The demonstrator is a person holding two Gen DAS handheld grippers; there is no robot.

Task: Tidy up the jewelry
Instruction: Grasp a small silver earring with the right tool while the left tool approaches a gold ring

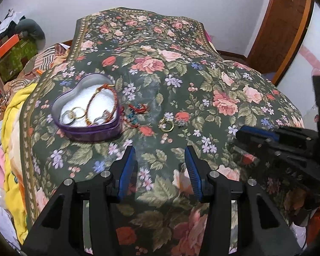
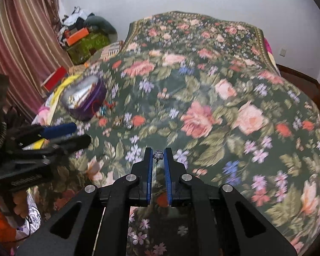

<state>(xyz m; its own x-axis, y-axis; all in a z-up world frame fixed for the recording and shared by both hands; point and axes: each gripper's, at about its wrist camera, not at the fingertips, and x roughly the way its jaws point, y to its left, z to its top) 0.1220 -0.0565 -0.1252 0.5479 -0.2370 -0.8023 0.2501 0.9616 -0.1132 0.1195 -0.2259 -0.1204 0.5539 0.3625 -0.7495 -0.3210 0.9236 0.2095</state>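
A purple heart-shaped tin (image 1: 89,128) lined in white sits on the floral bedspread (image 1: 160,85), holding a braided red and gold bracelet (image 1: 100,104) and gold rings (image 1: 76,113). Red and teal beaded pieces (image 1: 136,112) lie just right of the tin, and a gold ring (image 1: 166,125) lies further right. My left gripper (image 1: 160,155) hangs open over the cloth, nearer than these, with nothing between its fingers. My right gripper (image 2: 158,155) is shut on a small silver earring (image 2: 158,155) pinched at its fingertips above the bedspread. In the right wrist view the tin (image 2: 85,100) is blurred at far left.
Yellow and pink bedding (image 1: 12,128) is bunched at the bed's left edge. Boxes and clothes (image 2: 83,36) are piled by a striped curtain (image 2: 21,42). A wooden door frame (image 1: 283,27) stands at the right. The bedspread stretches wide toward the far wall.
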